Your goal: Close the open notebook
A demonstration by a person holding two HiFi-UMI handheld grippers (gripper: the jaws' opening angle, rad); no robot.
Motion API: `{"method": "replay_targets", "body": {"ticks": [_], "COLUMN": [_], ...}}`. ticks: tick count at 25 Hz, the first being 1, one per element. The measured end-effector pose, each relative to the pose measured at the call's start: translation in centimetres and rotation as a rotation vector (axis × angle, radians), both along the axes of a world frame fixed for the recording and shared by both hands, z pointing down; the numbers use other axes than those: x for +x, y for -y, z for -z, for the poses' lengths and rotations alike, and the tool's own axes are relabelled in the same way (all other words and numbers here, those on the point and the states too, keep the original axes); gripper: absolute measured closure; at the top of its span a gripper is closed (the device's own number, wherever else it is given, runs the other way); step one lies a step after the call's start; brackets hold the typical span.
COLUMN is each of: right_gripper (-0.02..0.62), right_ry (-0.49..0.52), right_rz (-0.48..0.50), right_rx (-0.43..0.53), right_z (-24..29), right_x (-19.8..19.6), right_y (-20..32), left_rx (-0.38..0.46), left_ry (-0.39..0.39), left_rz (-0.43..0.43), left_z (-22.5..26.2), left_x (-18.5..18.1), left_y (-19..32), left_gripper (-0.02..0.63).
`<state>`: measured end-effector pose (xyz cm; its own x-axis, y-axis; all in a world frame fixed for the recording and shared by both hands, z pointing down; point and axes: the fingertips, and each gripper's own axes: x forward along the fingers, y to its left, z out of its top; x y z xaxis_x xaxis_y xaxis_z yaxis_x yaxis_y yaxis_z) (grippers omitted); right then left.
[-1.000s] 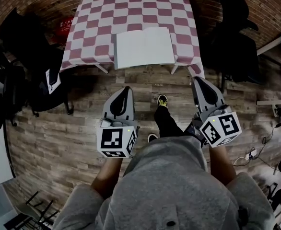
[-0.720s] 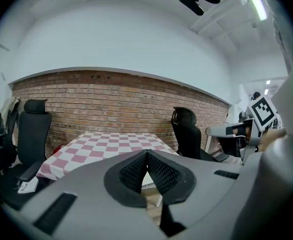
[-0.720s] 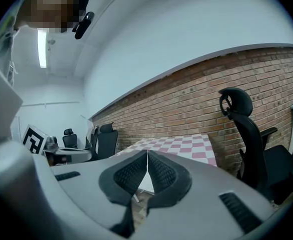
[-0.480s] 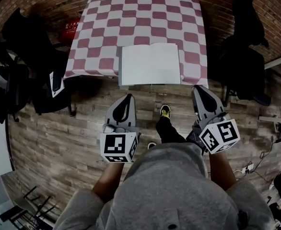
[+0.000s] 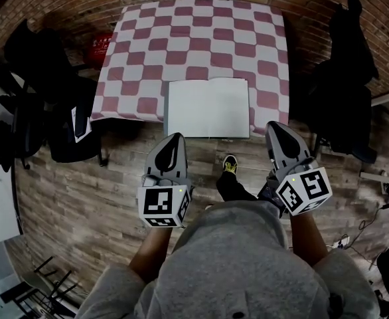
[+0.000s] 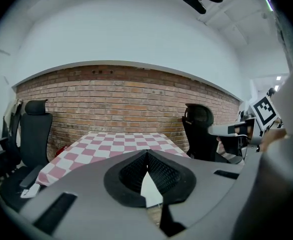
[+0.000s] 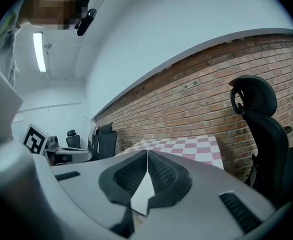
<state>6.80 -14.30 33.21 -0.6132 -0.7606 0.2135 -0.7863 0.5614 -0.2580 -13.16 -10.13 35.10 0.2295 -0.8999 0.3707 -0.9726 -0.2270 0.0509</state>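
My left gripper (image 5: 173,141) and right gripper (image 5: 275,128) are both pressed shut on nothing, just short of the open notebook (image 5: 208,107) at the near edge of the checked table (image 5: 194,38), which the gripper views show only as a white sliver.

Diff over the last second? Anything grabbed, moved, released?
The person has stepped closer to the table: it and the notebook have slid down the head view, so the tips of the left tool and right tool now show close to the notebook's near edge. Nothing was taken hold of or let go. Unchanged: both tools shut and empty, notebook open and flat.
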Motion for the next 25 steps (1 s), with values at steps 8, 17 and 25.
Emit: {"method": "replay_targets", "body": {"ticks": [8, 17, 25], "right_gripper": [0.569, 0.569, 0.569], "right_ry": [0.0, 0.011, 0.022], "right_rz": [0.031, 0.048, 0.08], "right_rx": [-0.015, -0.03, -0.04], "right_z": [-0.6, -1.2, -1.9], "right_x": [-0.3, -0.1, 0.3], "right_y": [3.3, 5.8, 7.4], "left_rx": [-0.021, -0.036, -0.051], "left_ry": [0.007, 0.039, 0.059], "left_rz": [0.057, 0.119, 0.142], "left_z": [-0.7, -1.2, -1.7], "left_x": [-1.2, -2.7, -2.1], "left_y": [2.6, 4.5, 5.5], "left_gripper": [0.595, 0.595, 0.595]}}
